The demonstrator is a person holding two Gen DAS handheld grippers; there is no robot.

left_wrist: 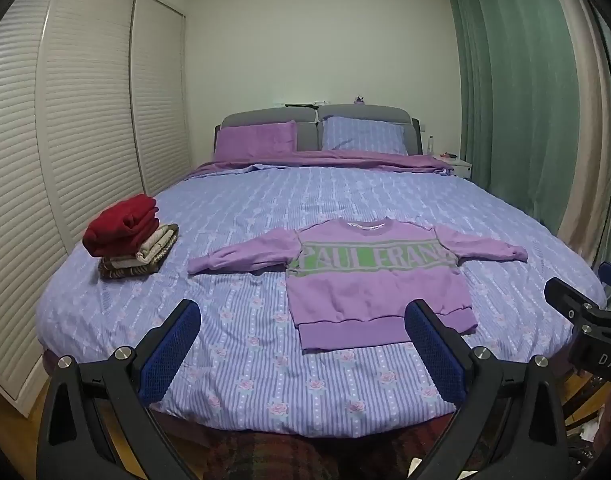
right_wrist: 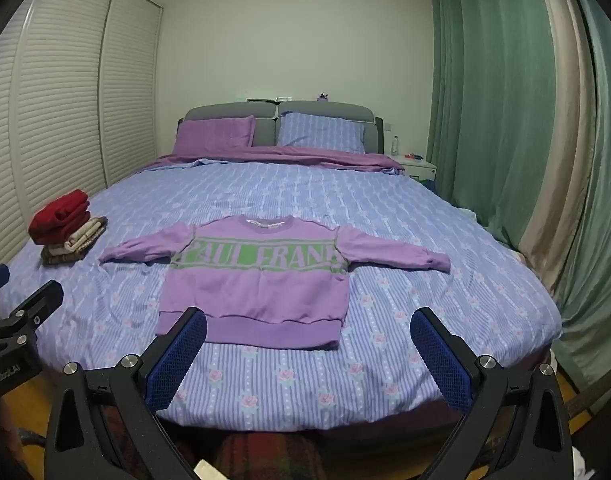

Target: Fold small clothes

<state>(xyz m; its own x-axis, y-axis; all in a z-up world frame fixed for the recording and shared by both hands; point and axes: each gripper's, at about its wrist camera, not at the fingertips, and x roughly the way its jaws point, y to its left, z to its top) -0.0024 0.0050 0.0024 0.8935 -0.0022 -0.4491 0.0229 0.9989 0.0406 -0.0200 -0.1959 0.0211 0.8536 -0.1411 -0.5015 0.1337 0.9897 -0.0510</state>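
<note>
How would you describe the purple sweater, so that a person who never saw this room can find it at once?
Start from the large bed with the blue striped floral cover. Near its foot end, in the middle, a sweater lies flat with both sleeves spread wide. Unlike the folded pile near the left edge, it is unfolded, lilac, and has a green band reading PAUL FRANK.

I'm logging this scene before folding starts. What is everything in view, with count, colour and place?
sweatshirt: 1, purple with green band, flat on bed, sleeves spread
folded pile: 1, red on top of beige and brown, bed's left side
bed: 1, blue striped floral cover
pillows: 2, one purple, one blue, at headboard
curtains: green, right wall
wardrobe: white slatted doors, left wall
left gripper: open, near foot of bed
right gripper: open, near sweatshirt hem
</note>
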